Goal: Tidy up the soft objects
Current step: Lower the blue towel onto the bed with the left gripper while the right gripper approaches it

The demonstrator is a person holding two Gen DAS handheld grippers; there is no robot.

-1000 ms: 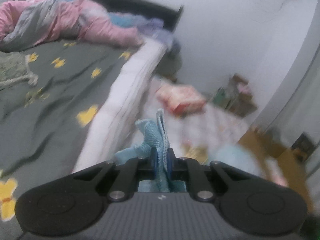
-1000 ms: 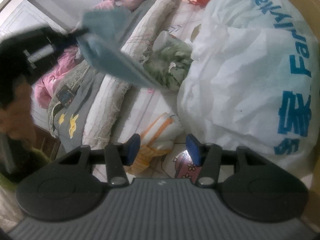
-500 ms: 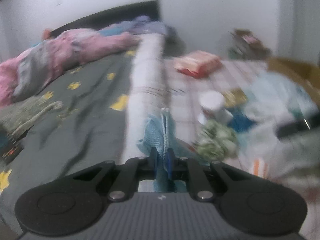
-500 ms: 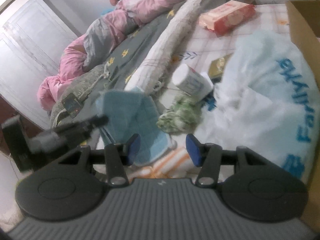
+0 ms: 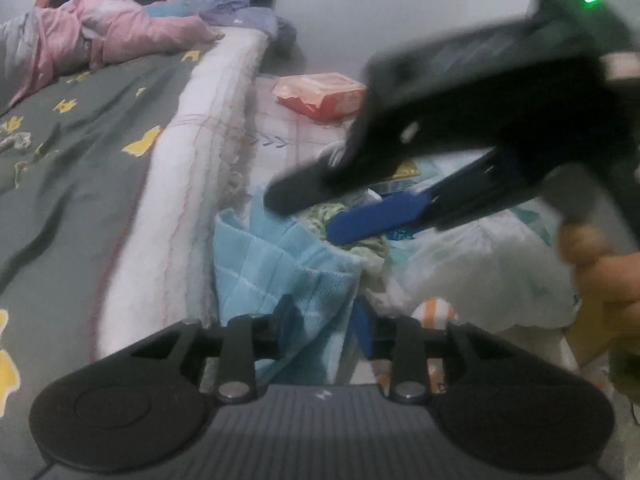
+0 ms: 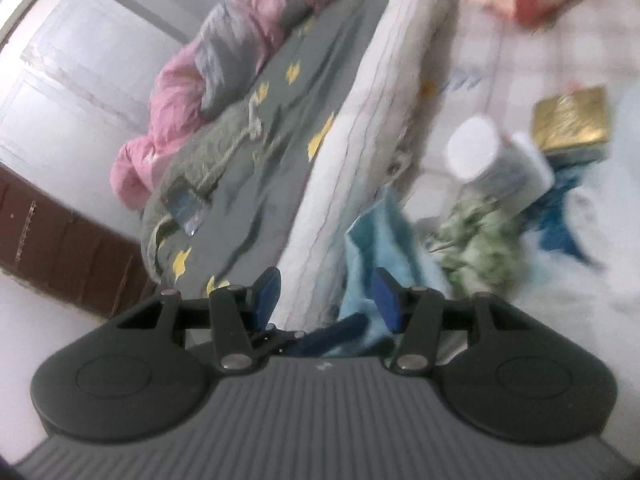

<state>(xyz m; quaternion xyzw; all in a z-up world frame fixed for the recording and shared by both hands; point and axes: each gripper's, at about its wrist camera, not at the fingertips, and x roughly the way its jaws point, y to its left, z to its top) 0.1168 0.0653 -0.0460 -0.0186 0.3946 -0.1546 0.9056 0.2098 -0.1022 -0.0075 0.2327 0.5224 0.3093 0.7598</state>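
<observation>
The light-blue woven terry cloth [image 5: 276, 268] looks soft and matt; the grey bedsheet [image 5: 80, 168] is smooth cotton-like fabric; the white plastic bag [image 5: 480, 264] is crinkled.

A home bedroom: a bed [image 5: 92, 152] with rumpled pink bedding [image 5: 116, 36], clutter alongside.
</observation>
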